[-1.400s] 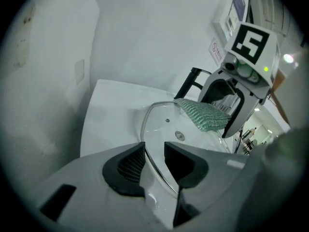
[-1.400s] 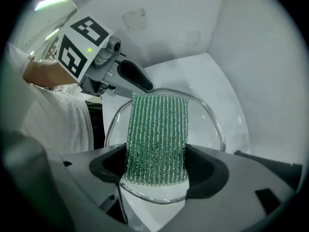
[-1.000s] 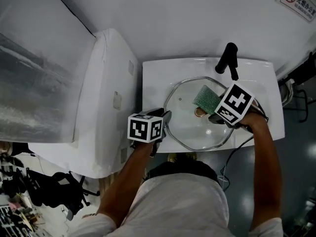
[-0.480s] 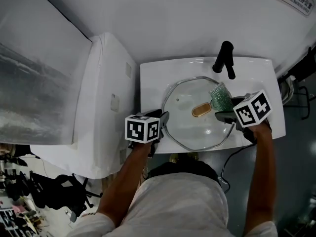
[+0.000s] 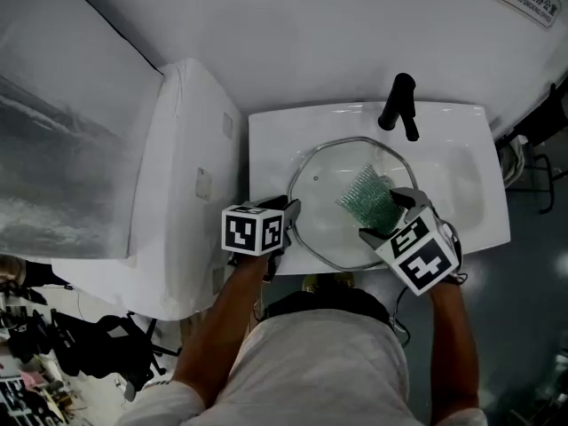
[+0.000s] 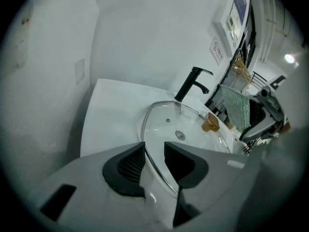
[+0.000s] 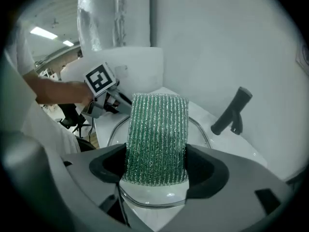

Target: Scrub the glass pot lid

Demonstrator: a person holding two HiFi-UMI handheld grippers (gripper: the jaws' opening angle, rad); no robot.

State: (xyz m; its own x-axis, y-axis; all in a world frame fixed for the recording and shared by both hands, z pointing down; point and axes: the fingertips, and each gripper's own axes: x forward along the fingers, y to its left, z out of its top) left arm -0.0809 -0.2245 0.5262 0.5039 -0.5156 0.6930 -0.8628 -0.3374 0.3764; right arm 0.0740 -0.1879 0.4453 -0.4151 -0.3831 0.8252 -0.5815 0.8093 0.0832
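glass pot lid [image 5: 321, 193] lies across the sink [image 5: 275, 149] basin, just near of the black faucet [image 5: 398, 105] on the far edge; left claw [image 6: 153, 161] is part-closed on the lid's near-left rim, steadying it; right claw [image 7: 155, 166] pinches a green scouring pad [image 7: 157, 129], free end over the lid's right half; contact with the glass is unclear; best way, I judge: lay pad flat, overlap strokes from the brass knob [image 6: 210, 123] out to the rim; keep the left grip firm so the slick lid neither slides nor tips
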